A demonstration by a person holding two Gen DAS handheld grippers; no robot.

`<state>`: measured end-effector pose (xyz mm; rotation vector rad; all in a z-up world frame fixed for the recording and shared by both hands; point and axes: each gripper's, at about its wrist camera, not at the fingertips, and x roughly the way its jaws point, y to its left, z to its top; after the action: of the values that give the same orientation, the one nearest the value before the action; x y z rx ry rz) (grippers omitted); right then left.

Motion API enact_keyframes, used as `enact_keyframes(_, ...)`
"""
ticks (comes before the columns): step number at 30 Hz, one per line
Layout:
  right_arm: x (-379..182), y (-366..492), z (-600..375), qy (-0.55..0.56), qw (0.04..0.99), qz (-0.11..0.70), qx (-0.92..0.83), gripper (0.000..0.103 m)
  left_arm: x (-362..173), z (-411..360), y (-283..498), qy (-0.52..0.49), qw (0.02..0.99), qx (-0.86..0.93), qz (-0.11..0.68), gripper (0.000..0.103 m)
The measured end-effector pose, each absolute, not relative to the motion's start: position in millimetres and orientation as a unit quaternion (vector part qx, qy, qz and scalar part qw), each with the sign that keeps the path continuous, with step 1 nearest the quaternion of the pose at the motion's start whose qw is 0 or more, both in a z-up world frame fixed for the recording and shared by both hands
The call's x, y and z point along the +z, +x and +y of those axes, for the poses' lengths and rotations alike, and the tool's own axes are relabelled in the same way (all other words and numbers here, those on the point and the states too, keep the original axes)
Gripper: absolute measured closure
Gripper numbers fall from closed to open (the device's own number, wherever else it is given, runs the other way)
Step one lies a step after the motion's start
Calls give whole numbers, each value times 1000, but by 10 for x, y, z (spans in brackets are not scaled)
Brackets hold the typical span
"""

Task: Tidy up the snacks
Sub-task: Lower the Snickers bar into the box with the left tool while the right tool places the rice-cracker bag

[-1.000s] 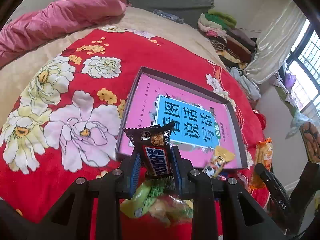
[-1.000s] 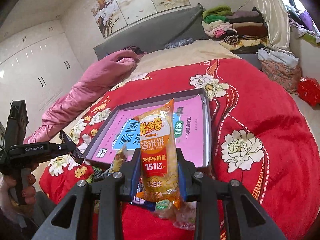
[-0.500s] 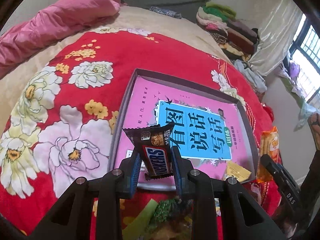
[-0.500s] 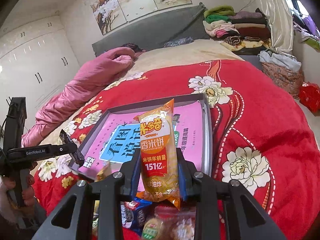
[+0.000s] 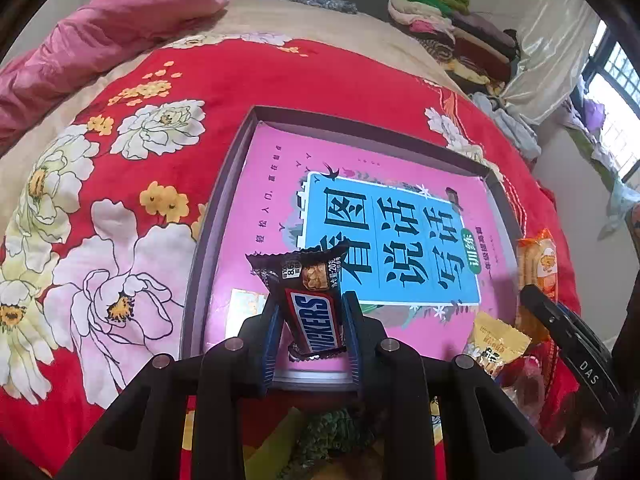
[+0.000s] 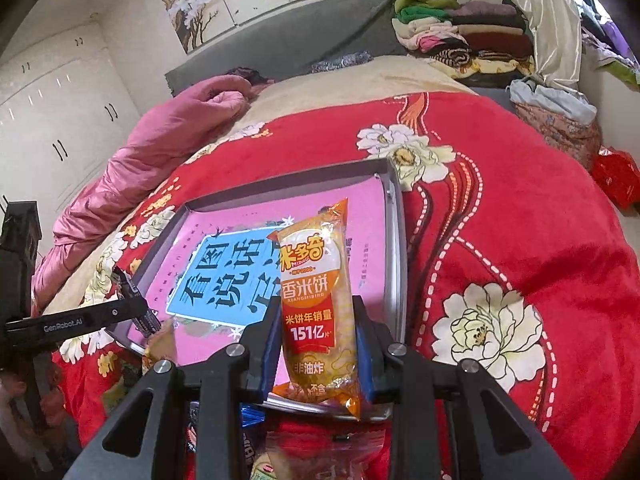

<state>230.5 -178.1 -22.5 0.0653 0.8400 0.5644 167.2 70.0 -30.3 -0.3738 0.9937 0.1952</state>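
A shallow grey tray (image 5: 224, 184) lined with a pink and blue printed sheet lies on the red flowered bedspread. My left gripper (image 5: 311, 316) is shut on a brown Snickers bar (image 5: 308, 304), held upright over the tray's near edge. In the right wrist view my right gripper (image 6: 318, 334) is shut on an orange rice cracker pack (image 6: 318, 296), upright above the near right part of the tray (image 6: 394, 240). The left gripper (image 6: 132, 304) shows at the left of that view, and the right gripper's finger (image 5: 560, 332) shows at the right of the left wrist view.
Loose snack packets lie on the bedspread below the tray's near edge: a yellow one (image 5: 494, 346), green ones (image 5: 332, 428) and a blue one (image 6: 250, 404). A pink quilt (image 5: 112, 28) lies at the far left. Folded clothes (image 6: 452, 28) are stacked at the far right.
Both grippers have moved forward and down toward the tray with their snacks still held. The tray looks larger and nearer in both views.
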Motion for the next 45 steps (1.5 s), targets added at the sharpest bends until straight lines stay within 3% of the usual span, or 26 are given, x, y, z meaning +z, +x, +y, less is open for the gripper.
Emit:
enact_keyframes(31,-296,2308,-1753,24,866,419,271,68,-399,649,1598,-188,843,73,498,71)
enact_keyframes(45,-203,2272,-1808,34,873,402,275,57,-155,629,1418,-195,862,59,464,40)
